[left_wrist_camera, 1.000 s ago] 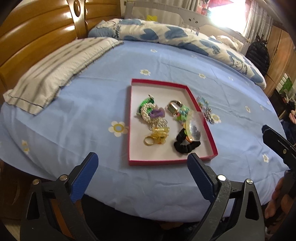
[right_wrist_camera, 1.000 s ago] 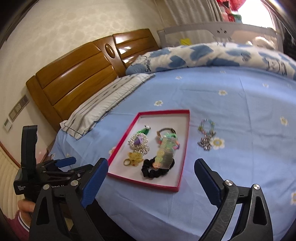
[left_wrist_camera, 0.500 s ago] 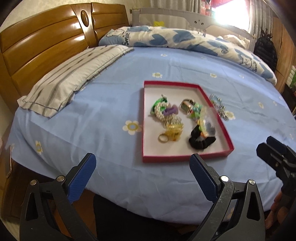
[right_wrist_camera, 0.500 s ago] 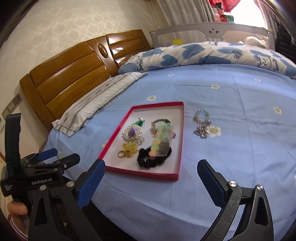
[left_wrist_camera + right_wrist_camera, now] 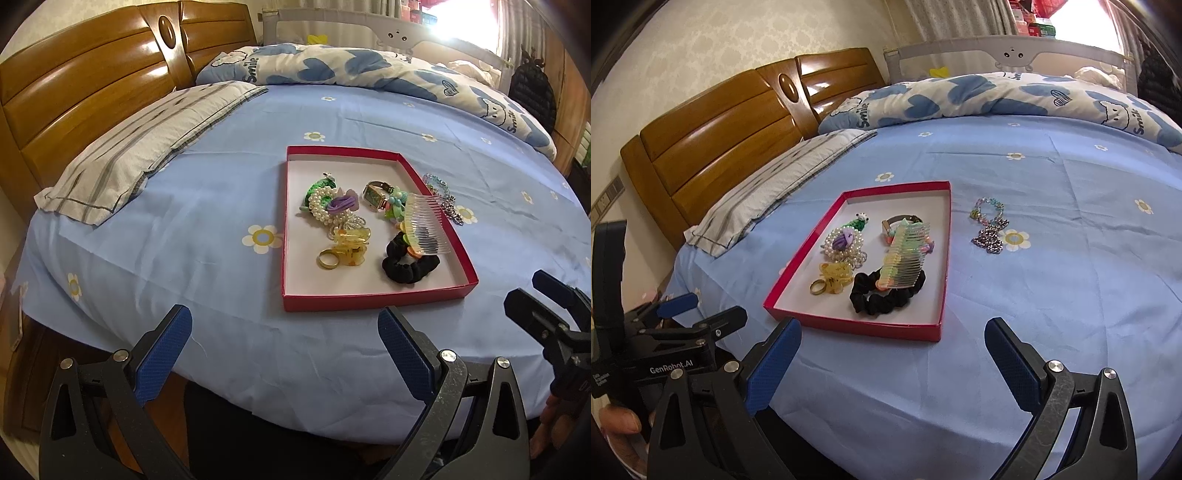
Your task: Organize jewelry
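Over the last second both views have drawn back from the bed [image 5: 207, 192], so the sorting looks nearly finished. One red tray [image 5: 934, 280] holds one comb [image 5: 905, 262], one black scrunchie [image 5: 882, 299], one watch [image 5: 373, 194] and one ring [image 5: 328, 258]; one chain bracelet [image 5: 990, 230] lies outside, just beside it. The left hand-held gripper [image 5: 284, 350] and right hand-held gripper [image 5: 892, 363] both gape wide, empty.

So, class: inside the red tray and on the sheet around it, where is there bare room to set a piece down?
The red tray is bare along its far end, beyond the pearl bracelet and watch, and in a strip near the front wall. Its middle is crowded. The blue sheet is open between tray and pillow; on the other side, the chain bracelets lie close by.
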